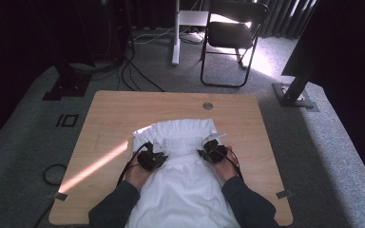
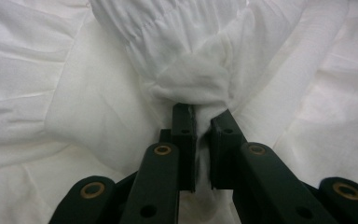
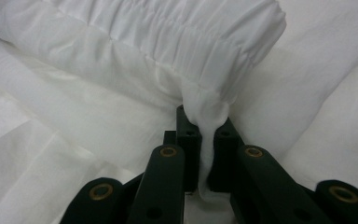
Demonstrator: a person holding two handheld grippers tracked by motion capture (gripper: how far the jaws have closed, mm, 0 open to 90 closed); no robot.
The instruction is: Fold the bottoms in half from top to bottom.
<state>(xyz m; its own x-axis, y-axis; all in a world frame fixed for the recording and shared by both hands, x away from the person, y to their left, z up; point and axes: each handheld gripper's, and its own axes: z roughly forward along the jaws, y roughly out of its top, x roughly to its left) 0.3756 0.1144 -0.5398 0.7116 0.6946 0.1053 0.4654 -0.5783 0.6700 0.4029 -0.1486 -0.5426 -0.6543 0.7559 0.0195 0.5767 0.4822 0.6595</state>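
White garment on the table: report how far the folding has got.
Done: the white garment lies spread on the wooden table, its gathered elastic end doubled back over the rest. In hand: the left gripper and the right gripper are each shut on a pinch of that gathered end, one at each side. Left: probably laying this fold flat, letting go, and folding the long part near the person.
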